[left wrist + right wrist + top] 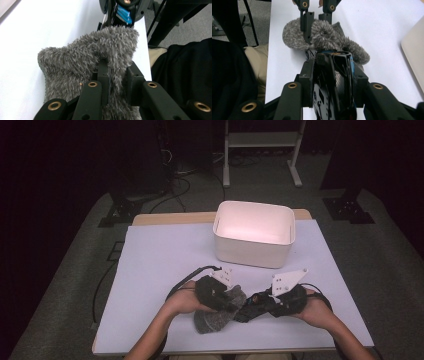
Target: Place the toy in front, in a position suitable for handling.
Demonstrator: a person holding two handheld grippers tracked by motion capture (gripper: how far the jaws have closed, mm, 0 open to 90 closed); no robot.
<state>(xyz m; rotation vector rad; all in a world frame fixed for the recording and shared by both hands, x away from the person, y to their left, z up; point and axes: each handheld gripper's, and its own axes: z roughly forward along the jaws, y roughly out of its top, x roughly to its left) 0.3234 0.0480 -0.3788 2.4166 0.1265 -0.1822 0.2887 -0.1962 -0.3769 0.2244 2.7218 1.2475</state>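
A grey fuzzy fabric piece [216,319] lies near the table's front edge. My left gripper [227,302] is shut on a fold of it. In the left gripper view the pile [87,57] bunches between my jaws [116,72]. My right gripper [260,302] is shut on a black object with blue parts [250,310]. In the right gripper view that object [332,82] sits clamped in the jaws [334,72], its far end against the fuzzy piece [324,35]. The left gripper [317,25] pinches the fabric from the top of that view. The black object [123,12] also shows just beyond the fabric.
A white rectangular bin [254,234] stands at the back of the pale sheet [165,260] that covers the table. The person's dark clothing [185,75] is close to the front edge. A white rack [262,150] stands on the floor behind the table.
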